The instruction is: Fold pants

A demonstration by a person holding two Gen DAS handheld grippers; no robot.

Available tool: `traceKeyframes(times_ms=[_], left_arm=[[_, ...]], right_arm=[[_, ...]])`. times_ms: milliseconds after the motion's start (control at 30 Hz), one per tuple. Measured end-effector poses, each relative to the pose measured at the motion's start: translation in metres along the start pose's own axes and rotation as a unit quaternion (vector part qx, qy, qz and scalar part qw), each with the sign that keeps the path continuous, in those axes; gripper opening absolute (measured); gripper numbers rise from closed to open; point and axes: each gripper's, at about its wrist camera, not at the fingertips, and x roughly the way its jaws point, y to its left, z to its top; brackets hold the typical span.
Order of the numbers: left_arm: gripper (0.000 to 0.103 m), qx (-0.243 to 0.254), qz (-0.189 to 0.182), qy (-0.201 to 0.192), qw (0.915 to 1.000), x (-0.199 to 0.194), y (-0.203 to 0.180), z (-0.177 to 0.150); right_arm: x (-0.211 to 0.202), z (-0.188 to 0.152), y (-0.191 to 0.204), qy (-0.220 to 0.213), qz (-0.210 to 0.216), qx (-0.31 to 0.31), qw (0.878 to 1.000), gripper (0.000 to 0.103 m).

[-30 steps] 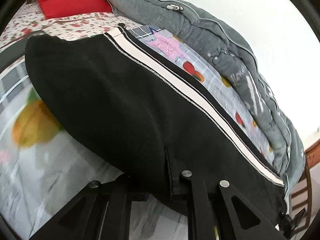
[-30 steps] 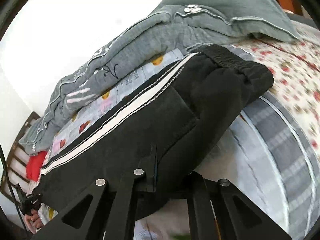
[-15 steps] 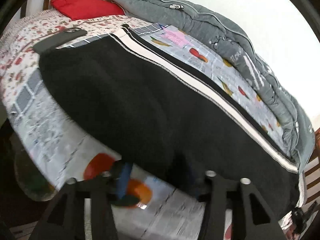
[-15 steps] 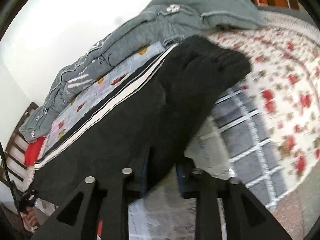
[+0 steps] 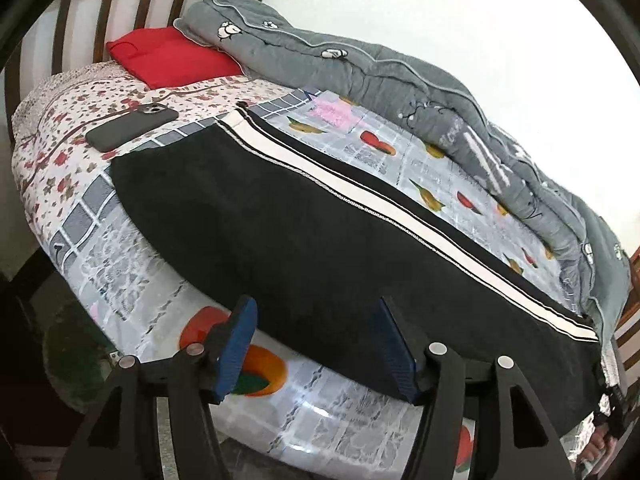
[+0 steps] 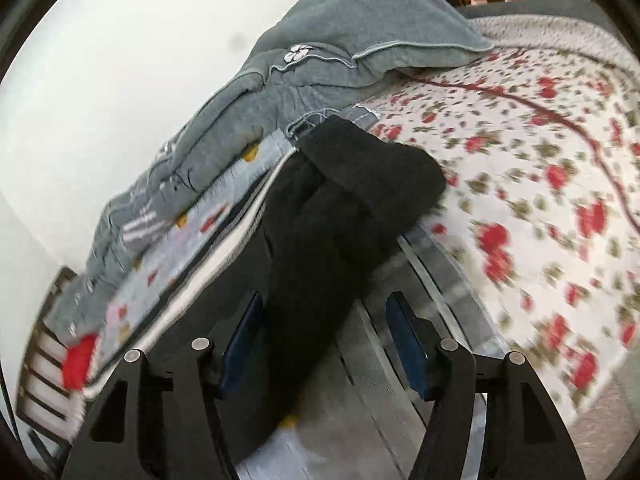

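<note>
Left wrist view
- One pair of black pants [image 5: 280, 240] lies flat along the bed [image 5: 80, 184], with a white side stripe [image 5: 400, 216] running its length on the far edge.
- One dark phone [image 5: 132, 126] rests on the floral sheet near the pants' far end, just apart from the cloth.
- One red pillow [image 5: 172, 58] sits at the slatted headboard [image 5: 100, 8]; one grey quilt [image 5: 400, 80] is bunched along the wall side.
- The left hand-held gripper [image 5: 316, 340] points down at a slant toward the near hem of the pants. Its jaws have just been opening and stand moderately wide; the two blue pads [image 5: 236, 348] sit either side of the pants' near edge without pressing on it, so nothing is held.
- At the lower right corner a bit of a hand and a second black tool show, too small to read.

Right wrist view
- The same one pair of pants [image 6: 328, 248] shows from its other end, with the elastic waistband [image 6: 372, 168] lying on the floral sheet beside the grey quilt [image 6: 320, 40].
- The red pillow [image 6: 78, 360] shows far off at the lower left. The picture is blurred.
- The right hand-held gripper [image 6: 324, 344] also slants downward. Its jaws have just been opening and stand moderately wide. A fold of the black cloth runs between the two blue pads [image 6: 408, 344], nearer the left one; whether it touches that pad I cannot tell, but it is not clamped.
</note>
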Motion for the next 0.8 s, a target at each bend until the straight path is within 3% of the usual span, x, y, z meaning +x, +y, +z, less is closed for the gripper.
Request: traceKeyframes(times_ms=[100, 200, 267, 367, 400, 500, 567, 633, 733, 800], left_arm=[[0.059, 0.001, 0.003, 0.001, 1.0, 0.009, -0.013, 0.008], [0.059, 0.005, 0.0, 0.006, 1.0, 0.02, -0.028, 0.018], [0.059, 0.01, 0.001, 0.012, 0.9999, 0.03, -0.04, 0.026], [0.059, 0.012, 0.001, 0.01, 0.9999, 0.04, -0.05, 0.036], [0.059, 0.013, -0.001, 0.009, 0.9999, 0.043, -0.053, 0.039], [0.059, 0.015, -0.003, 0.005, 0.9999, 0.048, -0.054, 0.045], [0.059, 0.02, 0.0, 0.003, 0.9998, 0.052, -0.052, 0.049], [0.059, 0.023, 0.006, 0.002, 0.9997, 0.058, -0.047, 0.056], [0.059, 0.017, 0.015, 0.003, 0.9997, 0.065, -0.034, 0.066], [0.059, 0.016, 0.028, -0.002, 0.9995, 0.069, -0.024, 0.076]], right_arm=[[0.024, 0.017, 0.001, 0.008, 0.008, 0.028, 1.0, 0.067], [0.049, 0.03, 0.001, 0.022, -0.014, 0.049, 0.998, 0.074], [0.06, 0.034, 0.005, 0.015, -0.032, 0.051, 0.998, 0.073], [0.061, 0.038, 0.017, -0.005, -0.073, 0.002, 0.997, 0.028], [0.056, 0.039, 0.017, -0.017, -0.053, -0.016, 0.998, 0.022], [0.025, 0.042, 0.015, -0.09, -0.006, -0.027, 0.996, 0.021], [0.017, 0.04, 0.015, -0.113, -0.052, -0.048, 0.991, 0.024], [0.026, 0.039, 0.01, -0.09, -0.082, -0.052, 0.991, 0.037], [0.033, 0.036, 0.004, -0.028, -0.12, -0.077, 0.989, 0.037], [0.011, 0.034, 0.004, -0.05, -0.127, -0.093, 0.986, 0.042]])
